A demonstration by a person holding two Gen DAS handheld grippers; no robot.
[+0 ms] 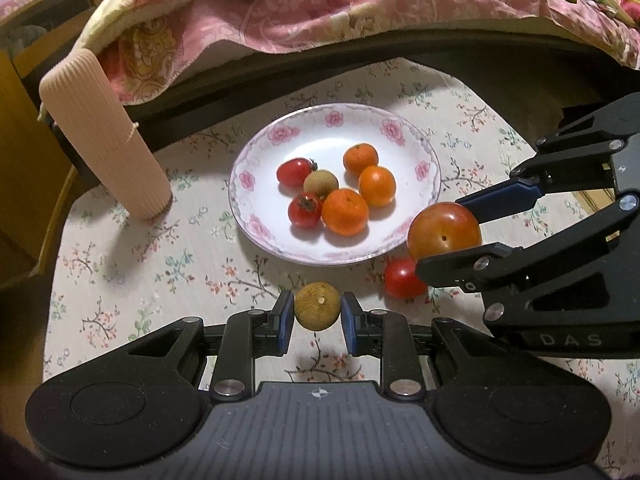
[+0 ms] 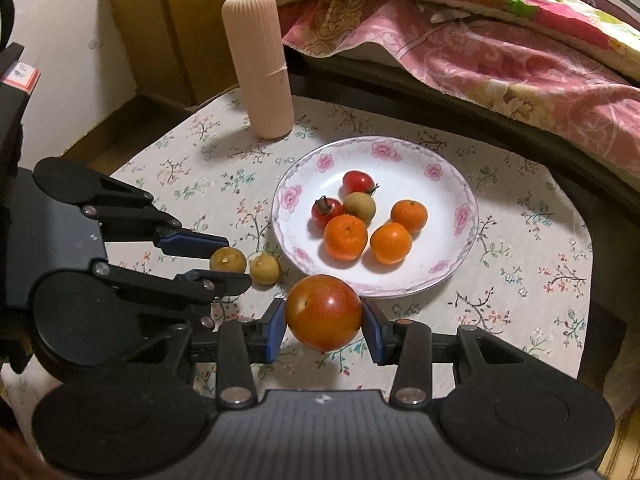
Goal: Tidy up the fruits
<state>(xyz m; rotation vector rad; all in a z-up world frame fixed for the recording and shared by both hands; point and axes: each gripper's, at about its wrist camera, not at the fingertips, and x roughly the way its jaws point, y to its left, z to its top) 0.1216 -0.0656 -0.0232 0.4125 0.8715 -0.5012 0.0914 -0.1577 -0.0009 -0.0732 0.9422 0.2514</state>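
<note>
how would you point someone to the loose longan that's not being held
Start at the white floral-rimmed plate on the flowered tablecloth. Just off its left rim lie two small tan round longans; the left gripper grips one. The loose longan lies nearer the plate, outside the fingers.

Left wrist camera sat low behind its own fingers, looking forward and down across the floral tablecloth (image 1: 120, 248) toward the plate (image 1: 256, 184) and the bed's quilt (image 1: 360, 12) beyond, close to the surface; right wrist camera did likewise from further right, angled leftward, the pink ribbed cylinder (image 2: 260, 68) ahead; both views shared plate, cylinder, cloth and quilt; each caught the other gripper at its edge.
</note>
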